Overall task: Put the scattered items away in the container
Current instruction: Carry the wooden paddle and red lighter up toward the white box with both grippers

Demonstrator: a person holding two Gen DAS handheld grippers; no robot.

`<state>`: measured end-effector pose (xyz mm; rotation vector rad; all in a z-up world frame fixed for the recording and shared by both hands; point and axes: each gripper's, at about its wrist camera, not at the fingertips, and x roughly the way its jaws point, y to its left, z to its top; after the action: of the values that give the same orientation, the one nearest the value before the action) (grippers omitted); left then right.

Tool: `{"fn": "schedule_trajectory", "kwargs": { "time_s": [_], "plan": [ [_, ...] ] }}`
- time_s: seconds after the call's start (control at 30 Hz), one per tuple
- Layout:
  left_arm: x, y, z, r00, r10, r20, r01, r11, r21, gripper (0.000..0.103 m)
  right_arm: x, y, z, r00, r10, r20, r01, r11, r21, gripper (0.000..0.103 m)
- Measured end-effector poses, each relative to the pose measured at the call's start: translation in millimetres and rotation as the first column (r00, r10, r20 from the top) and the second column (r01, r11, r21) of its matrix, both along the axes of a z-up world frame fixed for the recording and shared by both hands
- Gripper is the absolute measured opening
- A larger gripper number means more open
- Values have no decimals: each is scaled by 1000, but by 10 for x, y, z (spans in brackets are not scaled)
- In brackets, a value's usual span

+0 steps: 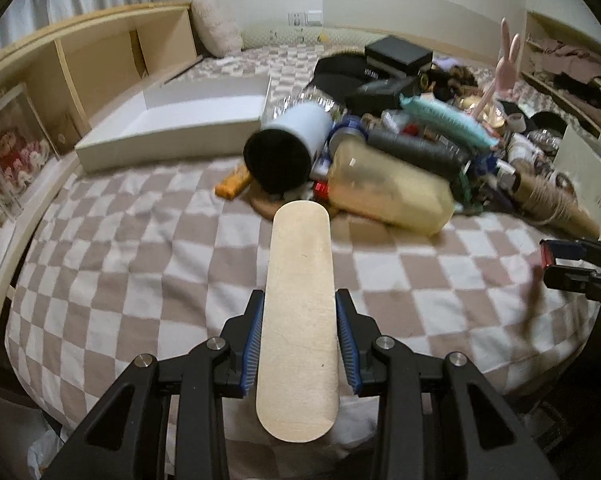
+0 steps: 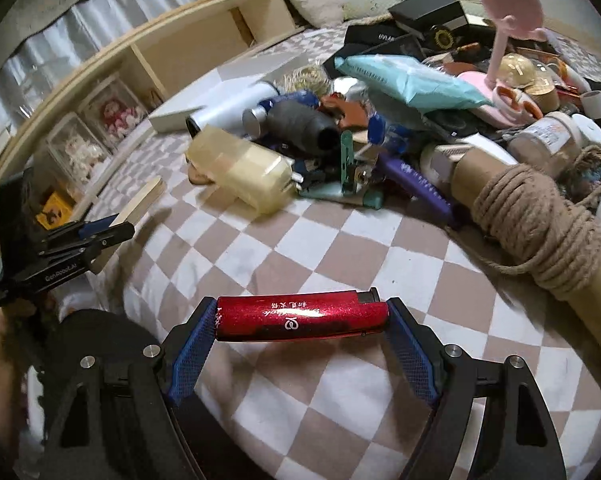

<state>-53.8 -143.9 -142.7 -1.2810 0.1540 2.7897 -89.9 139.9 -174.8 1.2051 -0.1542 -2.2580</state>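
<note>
My left gripper [image 1: 300,336] is shut on a flat pale wooden stick [image 1: 300,312] that points toward the pile; the same left gripper [image 2: 100,236] and wooden stick [image 2: 140,202] appear at the left of the right wrist view. My right gripper [image 2: 300,320] is shut on a glittery red lighter [image 2: 300,318], held crosswise by its ends above the checkered blanket [image 2: 340,248]. The right gripper [image 1: 556,266] shows at the right edge of the left wrist view. An open white box [image 1: 204,98] lies beyond the pile, to the left. The pile holds a yellowish translucent jar [image 1: 392,196] and a white tumbler [image 1: 284,148].
A cardboard tube wound with jute twine [image 2: 540,216] lies on the right. A teal pouch [image 2: 408,80], black boxes [image 1: 400,54] and a pink rabbit-shaped stand [image 2: 508,20] crowd the back. Wooden shelving [image 1: 80,64] runs along the left. Bare blanket lies between the grippers and the pile.
</note>
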Motion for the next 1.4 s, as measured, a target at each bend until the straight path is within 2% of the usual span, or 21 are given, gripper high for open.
{"fn": "schedule_trajectory", "kwargs": {
  "time_s": [0.2,0.33,0.47,0.7,0.93,1.1,1.23,1.4],
  "plan": [
    [-50,243,366,996,-29,-86,32,999,33,34,-17,190,240,998,-38,-40,36,998,-52,83],
    [-98,461,594,989,-61,-134,70,996,63,34,-44,448,469,995,-77,-67,70,993,-91,83],
    [-138,791,801,977,-114,-180,130,988,78,34,-7,803,781,983,-131,-130,119,988,-95,83],
    [-221,1336,1027,954,-198,-226,224,970,97,34,125,1604,1301,942,-243,-232,226,969,-98,83],
    [-301,1875,1217,928,-277,-250,312,943,114,34,250,2490,1620,884,-365,-291,358,930,-81,83],
    [-312,2265,1290,903,-338,-266,381,916,127,34,368,3159,1703,827,-478,-296,473,876,-94,83],
    [-315,2576,1315,885,-377,-273,423,896,137,34,403,3658,1656,788,-560,-256,551,827,-110,83],
    [-325,3006,1343,860,-427,-280,480,863,157,34,307,4021,1490,786,-592,-175,591,804,-65,83]
  ]
}}
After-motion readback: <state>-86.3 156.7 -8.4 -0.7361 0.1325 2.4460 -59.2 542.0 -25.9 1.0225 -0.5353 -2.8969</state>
